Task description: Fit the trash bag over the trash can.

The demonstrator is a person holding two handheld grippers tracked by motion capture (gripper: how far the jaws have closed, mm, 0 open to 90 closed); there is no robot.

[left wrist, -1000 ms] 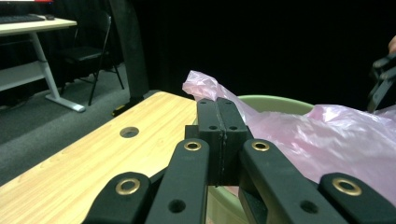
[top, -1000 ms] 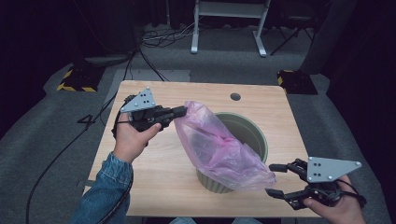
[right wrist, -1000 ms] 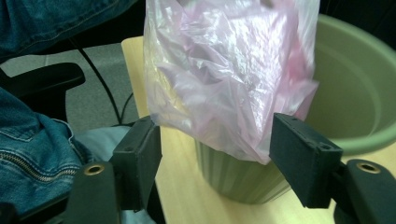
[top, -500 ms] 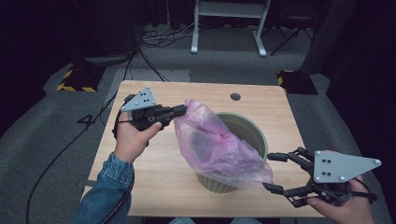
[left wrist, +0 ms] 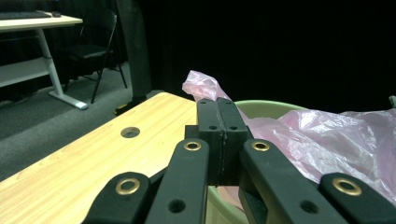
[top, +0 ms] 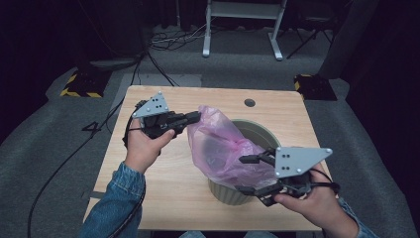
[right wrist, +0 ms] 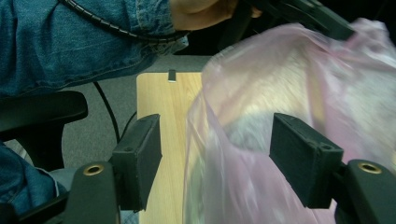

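Pink plastic is the whole story right now: one thin bag (top: 225, 148) draped over one pale green bin (top: 257, 133) that stands on the right half of the wooden table (top: 148, 198). Over on the left, the left gripper (top: 194, 117) has its jaws pinched tight on the bag's far-left edge, holding that corner up and away from the bin, and it hasn't budged in the last second. The right gripper (top: 250, 174) is the mover: a second ago it sat off the near right corner of the table, and now it has swung in and up to the near side of the bin, jaws spread wide with the loose film (right wrist: 243, 154) hanging between them. Nothing is pressed yet, so no grip there. That looks like the setup for catching the opposite edge, so the bag mouth can be stretched open and pulled down around the rim. Count it up: one bag, one bin, one table, two grippers, two hands.
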